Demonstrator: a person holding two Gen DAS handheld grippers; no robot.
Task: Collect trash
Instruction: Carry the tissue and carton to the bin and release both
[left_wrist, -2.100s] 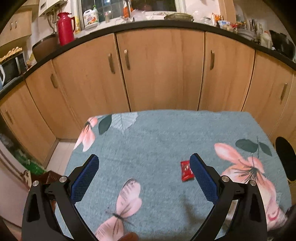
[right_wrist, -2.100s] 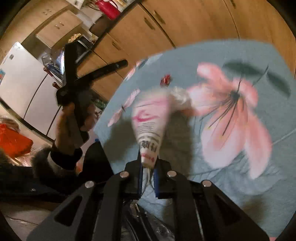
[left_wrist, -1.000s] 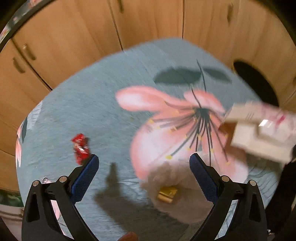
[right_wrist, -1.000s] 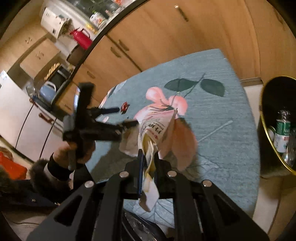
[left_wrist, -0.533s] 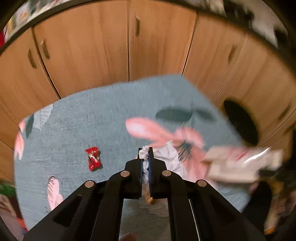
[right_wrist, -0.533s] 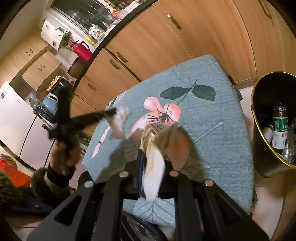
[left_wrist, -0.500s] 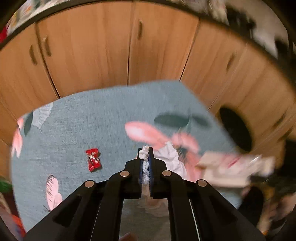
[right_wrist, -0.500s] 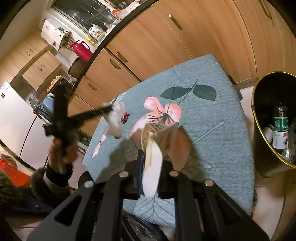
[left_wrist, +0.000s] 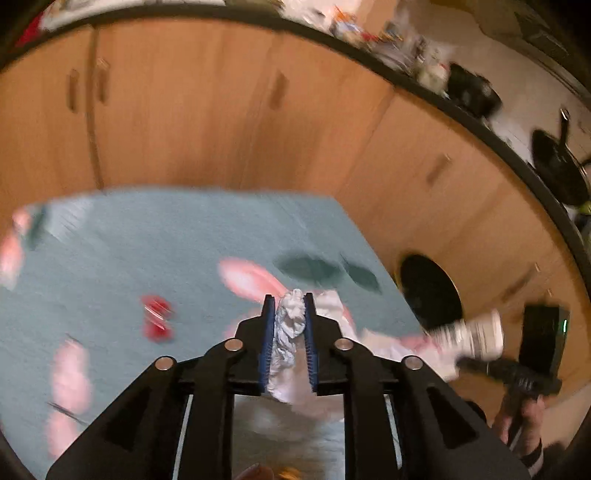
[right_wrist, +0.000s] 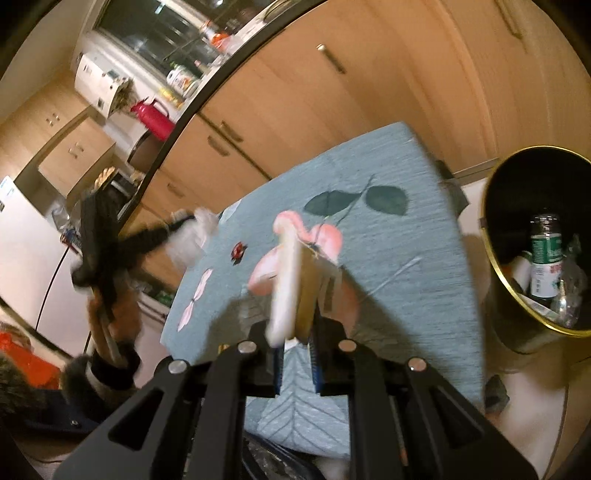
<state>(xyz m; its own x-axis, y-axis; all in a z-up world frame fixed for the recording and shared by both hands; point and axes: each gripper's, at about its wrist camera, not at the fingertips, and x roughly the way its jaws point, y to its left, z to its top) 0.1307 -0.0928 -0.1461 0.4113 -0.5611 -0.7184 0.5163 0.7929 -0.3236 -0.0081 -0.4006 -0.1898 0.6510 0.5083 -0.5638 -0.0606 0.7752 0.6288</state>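
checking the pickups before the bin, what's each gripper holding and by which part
Left gripper pinches a crumpled white tissue by its bunched top. Right gripper grips a flattened paper carton by its lower end.

L gripper (left_wrist: 289, 343) jaws opening slightly, pads still pressing a tissue (left_wrist: 290, 325). R gripper (right_wrist: 295, 354) clamped on a carton (right_wrist: 291, 280), both angled down.

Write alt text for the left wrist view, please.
The left gripper, its jaws opening slightly, holds a crumpled white tissue above a teal floral tablecloth. A red wrapper lies on it.
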